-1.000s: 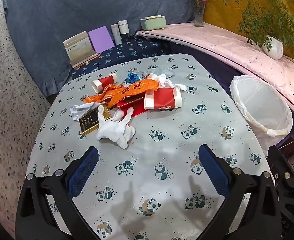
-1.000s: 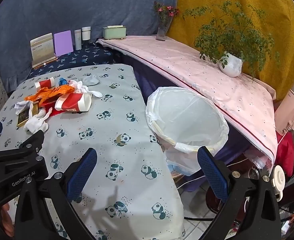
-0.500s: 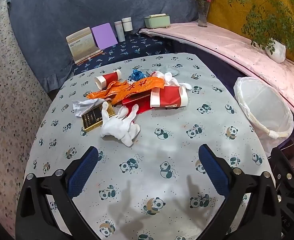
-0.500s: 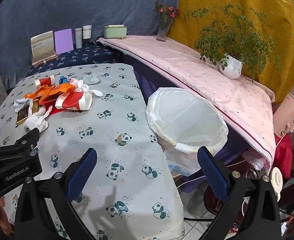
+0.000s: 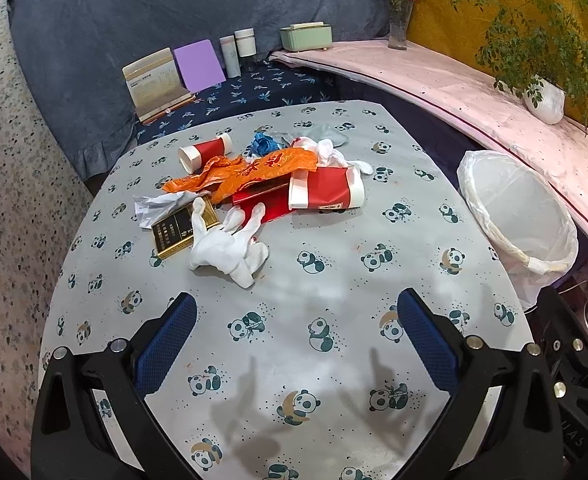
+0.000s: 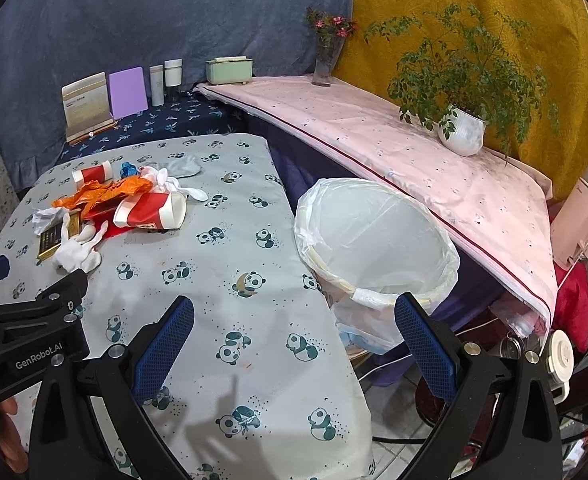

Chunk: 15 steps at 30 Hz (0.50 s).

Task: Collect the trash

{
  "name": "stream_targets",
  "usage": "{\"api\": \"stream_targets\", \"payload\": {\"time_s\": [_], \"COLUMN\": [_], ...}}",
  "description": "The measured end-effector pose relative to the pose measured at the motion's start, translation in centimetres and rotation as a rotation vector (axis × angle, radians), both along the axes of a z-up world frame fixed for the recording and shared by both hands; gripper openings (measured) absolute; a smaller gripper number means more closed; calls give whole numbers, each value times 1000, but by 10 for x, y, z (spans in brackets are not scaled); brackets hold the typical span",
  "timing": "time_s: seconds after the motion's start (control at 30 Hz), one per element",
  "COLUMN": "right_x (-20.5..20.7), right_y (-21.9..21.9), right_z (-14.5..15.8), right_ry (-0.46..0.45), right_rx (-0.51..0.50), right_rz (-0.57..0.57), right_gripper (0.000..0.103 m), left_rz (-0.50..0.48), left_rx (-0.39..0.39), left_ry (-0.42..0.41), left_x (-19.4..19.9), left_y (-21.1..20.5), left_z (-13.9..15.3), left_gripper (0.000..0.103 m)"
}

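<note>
Both grippers empty, trash not yet touched.

The left gripper (image 5: 294, 344) hovered with jaws spread wide, gripping nothing; ahead of it and slightly left lay the white glove (image 5: 230, 244), nearest piece of the trash pile (image 5: 262, 184), with the large red cup (image 5: 326, 192) beyond. The right gripper (image 6: 294, 344) was likewise wide and empty, the lined bin (image 6: 374, 240) just ahead, off the table (image 6: 254, 360) edge. Seemingly the approach step: next, reach forward and close on the glove.
</note>
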State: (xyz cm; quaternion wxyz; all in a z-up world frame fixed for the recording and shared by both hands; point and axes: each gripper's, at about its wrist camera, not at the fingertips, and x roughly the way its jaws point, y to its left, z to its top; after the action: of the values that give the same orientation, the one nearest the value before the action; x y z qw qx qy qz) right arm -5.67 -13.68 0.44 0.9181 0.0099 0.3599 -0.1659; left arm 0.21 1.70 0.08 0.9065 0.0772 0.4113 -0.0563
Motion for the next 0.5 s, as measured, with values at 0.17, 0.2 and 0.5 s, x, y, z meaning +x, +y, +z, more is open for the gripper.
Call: {"api": "stream_targets", "payload": {"time_s": [0.17, 0.2, 0.5], "right_x": [-2, -2, -4], "right_y": [-3, -4, -10], "right_z": [1, 2, 3], "right_ry": [-15, -17, -42], "right_rx": [5, 7, 6], "right_rz": [-6, -9, -27], "right_gripper": [96, 96, 96], "left_rz": [4, 3, 1], "left_rx": [8, 7, 16], "left_ry": [-4, -4, -10], "left_x": [0, 1, 1], "left_y": [-1, -1, -3], "left_z": [1, 1, 1], "left_gripper": [96, 96, 96]}}
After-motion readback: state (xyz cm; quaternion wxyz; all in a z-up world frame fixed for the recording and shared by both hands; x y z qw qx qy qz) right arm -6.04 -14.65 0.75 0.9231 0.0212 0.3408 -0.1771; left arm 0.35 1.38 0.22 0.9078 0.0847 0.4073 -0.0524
